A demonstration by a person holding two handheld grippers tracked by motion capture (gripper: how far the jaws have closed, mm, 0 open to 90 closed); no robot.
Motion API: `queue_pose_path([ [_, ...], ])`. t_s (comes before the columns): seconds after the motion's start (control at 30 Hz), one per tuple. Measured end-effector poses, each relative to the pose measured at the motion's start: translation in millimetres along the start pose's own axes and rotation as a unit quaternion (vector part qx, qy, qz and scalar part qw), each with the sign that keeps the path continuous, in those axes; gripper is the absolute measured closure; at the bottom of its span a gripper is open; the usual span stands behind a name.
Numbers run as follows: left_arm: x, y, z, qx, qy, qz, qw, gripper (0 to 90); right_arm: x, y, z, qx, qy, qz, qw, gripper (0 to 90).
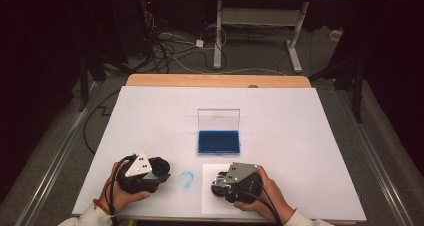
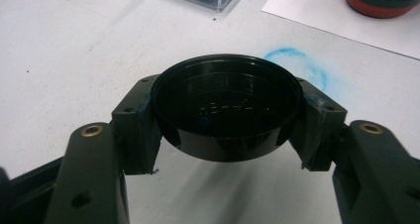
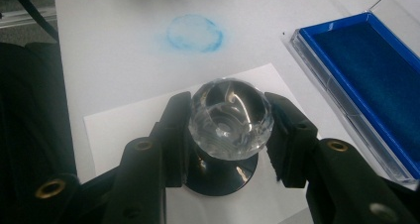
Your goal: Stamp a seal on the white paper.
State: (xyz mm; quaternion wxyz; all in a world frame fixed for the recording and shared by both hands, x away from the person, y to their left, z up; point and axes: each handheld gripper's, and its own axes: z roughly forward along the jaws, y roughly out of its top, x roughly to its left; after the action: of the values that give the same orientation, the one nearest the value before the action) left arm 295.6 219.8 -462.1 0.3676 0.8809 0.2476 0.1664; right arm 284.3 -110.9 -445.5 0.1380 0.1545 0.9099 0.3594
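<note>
though both gripping, hands (image 1: 120, 196) low

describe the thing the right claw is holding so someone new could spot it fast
On the white table, find the open blue ink pad at centre; just in front lies a white paper sheet. On it stands the stamp, gripped by the right claw: the sole item with a clear faceted knob on a black round base.
</note>
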Motion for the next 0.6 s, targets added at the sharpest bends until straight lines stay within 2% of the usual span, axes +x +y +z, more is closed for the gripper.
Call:
queue_pose_path([
  [0.07,0.1,-0.4,-0.4,-0.001,0.0,-0.001,1.0,36.7,0.5,0.8,0.9,0.0,-0.002,-0.001,1.0,57.1],
  [0.17,-0.1,0.0,-0.3,-0.001,0.0,0.001,1.0,36.8,3.2,2.8,1.2,0.006,-0.011,-0.016,0.9998,57.1],
  [0.43,0.1,0.9,-0.2,-0.002,0.001,0.001,1.0,36.7,1.0,1.9,-2.3,0.006,-0.005,-0.007,0.9999,57.1],
  [0.47,0.6,0.7,-0.7,-0.002,0.001,0.0,1.0,36.7,-1.5,1.6,-4.7,-0.003,-0.003,0.002,1.0,57.1],
  [0.53,1.3,0.3,-0.7,-0.002,0.001,-0.002,1.0,36.7,-8.6,4.7,-15.4,-0.038,0.009,0.029,0.9988,57.1],
  [0.6,1.4,0.2,-0.4,-0.002,0.001,-0.002,1.0,36.7,-12.4,9.5,-27.4,-0.06,-0.005,0.029,0.9977,57.0],
])
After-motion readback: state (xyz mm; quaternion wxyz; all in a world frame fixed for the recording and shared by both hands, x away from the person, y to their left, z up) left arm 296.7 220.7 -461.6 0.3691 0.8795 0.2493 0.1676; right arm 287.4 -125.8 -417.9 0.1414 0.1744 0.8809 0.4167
